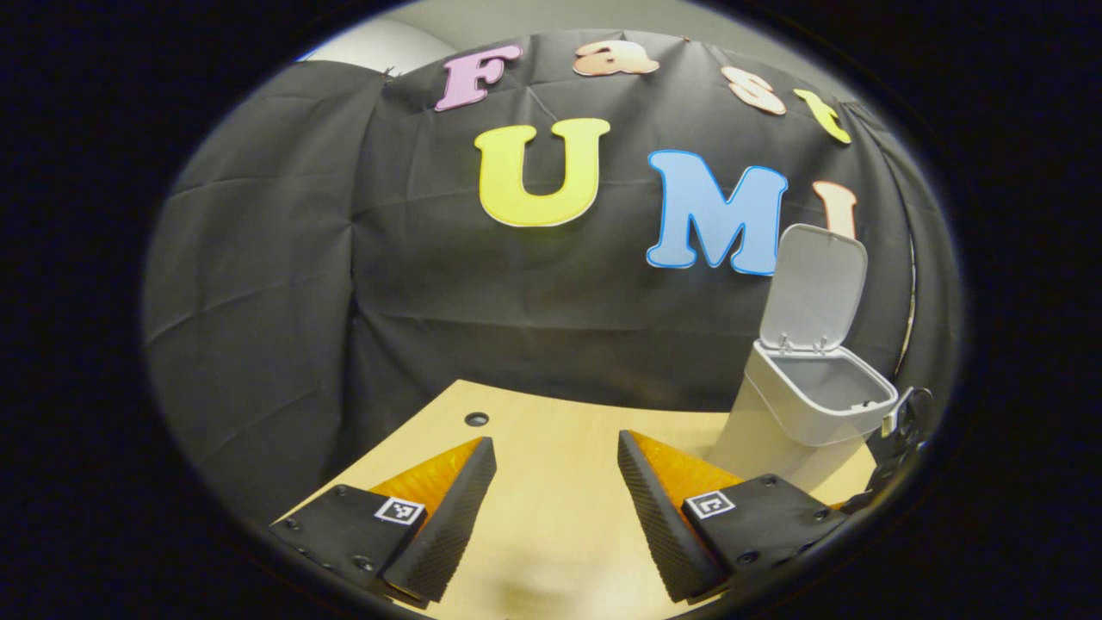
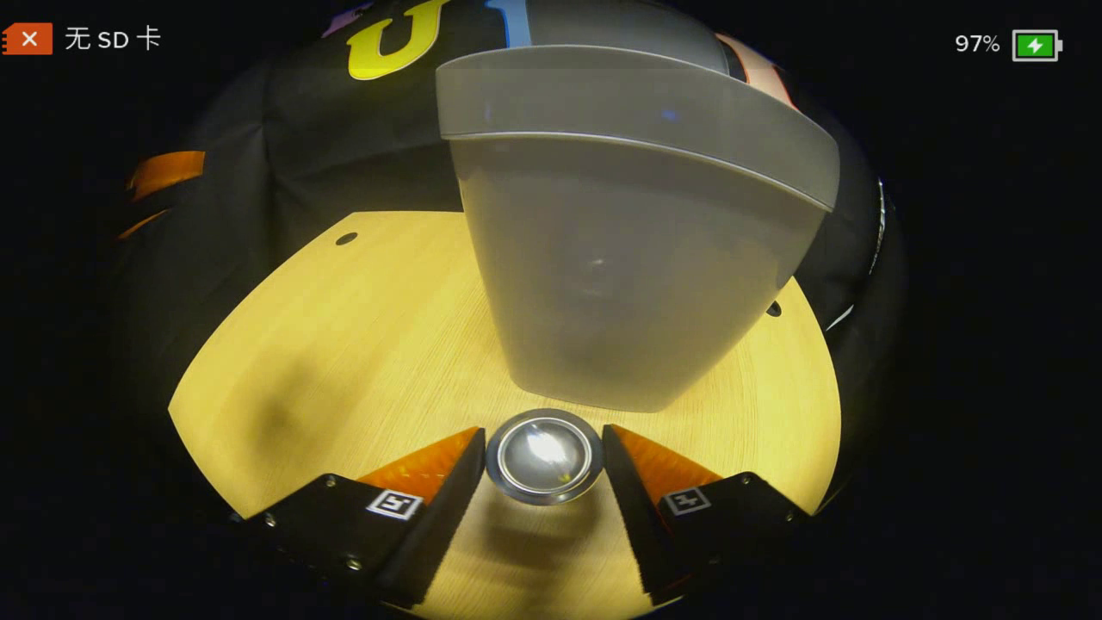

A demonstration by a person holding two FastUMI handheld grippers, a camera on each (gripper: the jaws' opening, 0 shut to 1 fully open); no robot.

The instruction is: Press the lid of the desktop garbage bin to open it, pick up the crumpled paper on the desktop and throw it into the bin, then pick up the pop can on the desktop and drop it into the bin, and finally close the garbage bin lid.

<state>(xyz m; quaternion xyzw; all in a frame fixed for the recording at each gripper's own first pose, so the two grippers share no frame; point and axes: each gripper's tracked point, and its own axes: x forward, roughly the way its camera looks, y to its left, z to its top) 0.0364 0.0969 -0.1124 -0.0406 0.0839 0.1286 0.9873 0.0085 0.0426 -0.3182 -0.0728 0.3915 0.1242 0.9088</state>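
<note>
I have the right tool closed on the pop can, both fingers pressing its sides, with the can's shiny end facing the camera and the bin looming just ahead. The job now, as I judge it, is to carry the can up over the rim and release it into the opening, so I would lift well clear of the front wall, keep the grip firm because bare metal may slip, and let go only once the can is squarely above the mouth. From the left gripper view the bin stands on the far right of the surface with its lid hinged up and back. My left tool is wide open, holding nothing.
</note>
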